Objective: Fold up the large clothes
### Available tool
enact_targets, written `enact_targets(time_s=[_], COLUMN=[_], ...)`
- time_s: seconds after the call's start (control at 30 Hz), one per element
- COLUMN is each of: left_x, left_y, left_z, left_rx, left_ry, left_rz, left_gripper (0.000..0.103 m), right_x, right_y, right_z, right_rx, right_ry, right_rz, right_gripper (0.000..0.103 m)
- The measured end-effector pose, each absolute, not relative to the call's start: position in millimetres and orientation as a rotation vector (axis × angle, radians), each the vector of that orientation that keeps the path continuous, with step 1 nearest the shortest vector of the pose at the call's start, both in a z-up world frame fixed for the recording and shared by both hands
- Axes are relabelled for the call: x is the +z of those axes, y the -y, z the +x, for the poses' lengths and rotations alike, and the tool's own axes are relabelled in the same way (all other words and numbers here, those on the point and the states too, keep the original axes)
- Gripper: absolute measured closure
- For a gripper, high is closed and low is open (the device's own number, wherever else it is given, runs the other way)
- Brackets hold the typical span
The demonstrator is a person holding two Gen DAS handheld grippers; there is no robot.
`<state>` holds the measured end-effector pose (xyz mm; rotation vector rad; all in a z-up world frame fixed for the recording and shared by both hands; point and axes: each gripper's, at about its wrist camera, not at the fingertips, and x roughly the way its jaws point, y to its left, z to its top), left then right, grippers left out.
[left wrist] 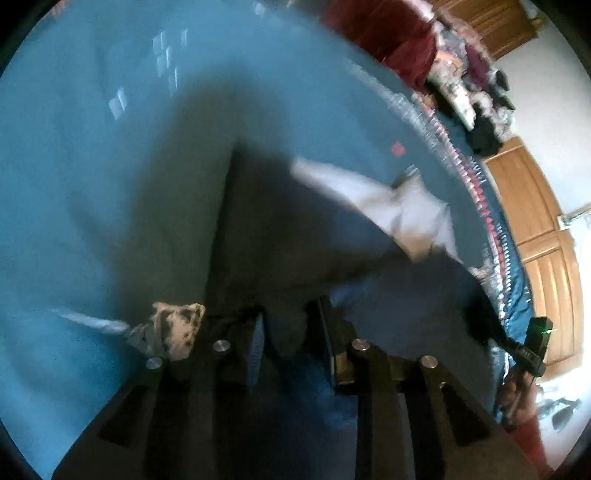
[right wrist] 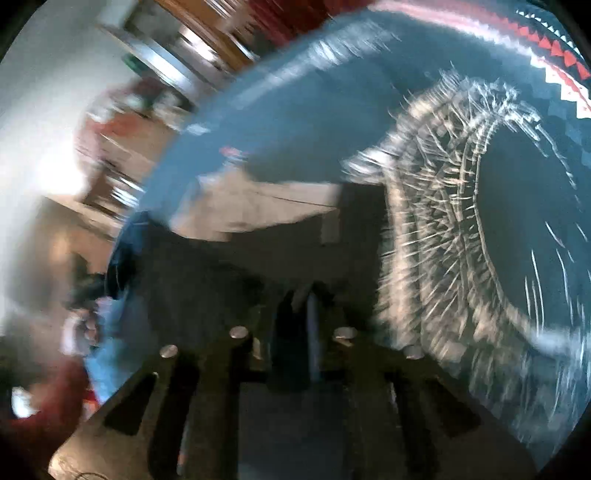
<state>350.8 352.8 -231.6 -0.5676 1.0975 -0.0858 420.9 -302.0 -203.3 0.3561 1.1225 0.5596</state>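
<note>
A large dark garment (left wrist: 280, 236) lies spread on the blue bedspread (left wrist: 92, 184), with a white inner part (left wrist: 402, 210) turned up at its far right. My left gripper (left wrist: 291, 332) stands over its near edge. The jaws are a little apart, with a loose fold of the dark cloth between them. In the blurred right wrist view the same dark garment (right wrist: 236, 280) and its white part (right wrist: 255, 206) lie ahead. My right gripper (right wrist: 306, 325) is low over that cloth, jaws slightly apart and cloth under them. The right gripper (left wrist: 535, 343) also shows at the left view's right edge.
A small patterned scrap of cloth (left wrist: 170, 328) lies left of my left fingers. A pile of clothes (left wrist: 461, 85) and a dark red fabric (left wrist: 391, 33) sit at the bed's far side. Wooden doors (left wrist: 532, 206) stand beyond. White embroidery (right wrist: 443, 206) rings the bedspread.
</note>
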Motion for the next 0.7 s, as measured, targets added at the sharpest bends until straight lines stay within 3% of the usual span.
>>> enact_targets(time_s=[0.17, 0.23, 0.27, 0.53, 0.57, 0.63, 0.67, 0.7], left_x=[-204.5, -183.1, -174.7, -164.1, -168.3, -174.8, -178.0, -180.3], left_y=[-375.0, -386.4, -391.7, -365.4, -360.6, -355.1, -351.0, -346.6], left_z=[336.2, 324.8, 319.1, 315.0, 315.6, 309.2, 304.6, 300.9], left_rx=[-0.142, -0.063, -0.024, -0.023, -0.033, -0.041, -0.042, -0.041], left_ry=[-0.935, -0.856, -0.821, -0.836, -0.847, -0.86, -0.869, -0.879], left_rz=[-0.723, -0.674, -0.64, -0.475, -0.482, -0.497, -0.495, -0.484], left_gripper=[0.065, 0.051, 0.047, 0.047, 0.047, 0.047, 0.047, 0.047], right_x=[-208.7, -206.1, -206.3, -209.8, -216.4, -226.9, -230.2, -230.1], right_y=[308.1, 311.0, 310.0, 293.3, 288.6, 284.9, 283.6, 286.7], right_z=[417.3, 414.1, 412.3, 424.3, 428.5, 435.2, 439.8, 441.2], right_rx=[0.587, 0.583, 0.574, 0.524, 0.507, 0.493, 0.485, 0.477], right_ry=[-1.064, -1.033, -1.023, -0.994, -1.01, -1.033, -1.04, -1.032], right_rz=[0.367, 0.364, 0.345, 0.236, 0.204, 0.189, 0.186, 0.198], right_gripper=[0.079, 0.058, 0.039, 0.037, 0.039, 0.058, 0.081, 0.094])
